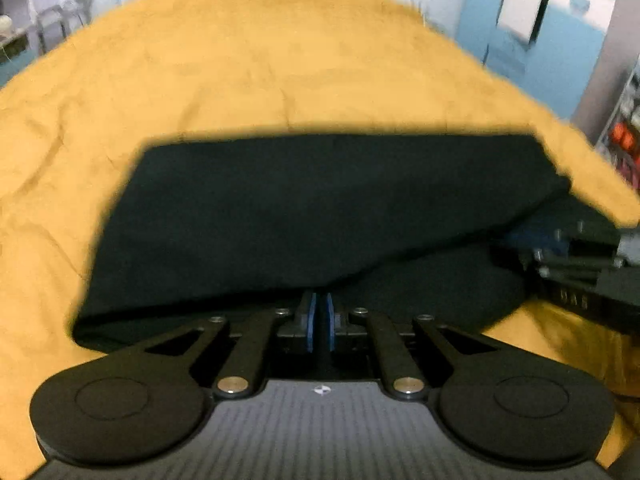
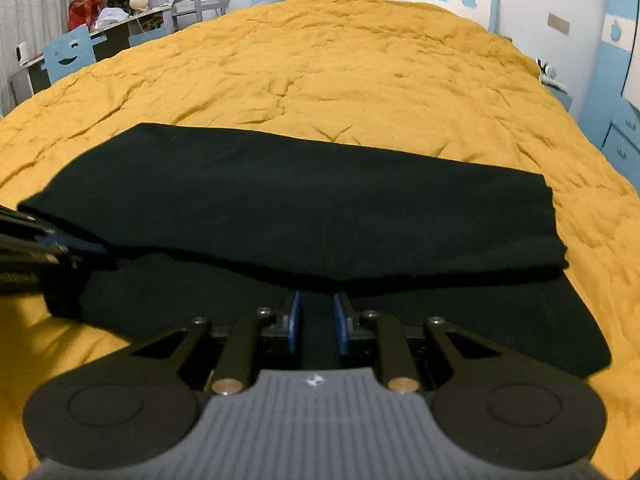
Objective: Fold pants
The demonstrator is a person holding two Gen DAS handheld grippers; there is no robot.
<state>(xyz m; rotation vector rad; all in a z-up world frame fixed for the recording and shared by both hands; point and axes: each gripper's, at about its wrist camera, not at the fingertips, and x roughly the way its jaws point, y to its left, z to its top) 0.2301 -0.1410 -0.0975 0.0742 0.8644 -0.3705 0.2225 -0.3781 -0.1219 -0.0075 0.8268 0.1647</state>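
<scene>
Left tool (image 1: 320, 312) at folded pants (image 1: 320, 208) edge, mustard bedspread (image 1: 240, 60) beneath

Left gripper (image 1: 320, 312): matte black linkage arms, 2 round black end caps, silver pivot pins and small screws, blue pads (image 1: 311, 322) on its 2 fingers, grey ribbed body plate bearing a small white diamond mark. Right gripper (image 2: 316, 314): same build, with blue pads (image 2: 294, 320), black arms, silver pins, grey ribbed plate and white mark.
</scene>
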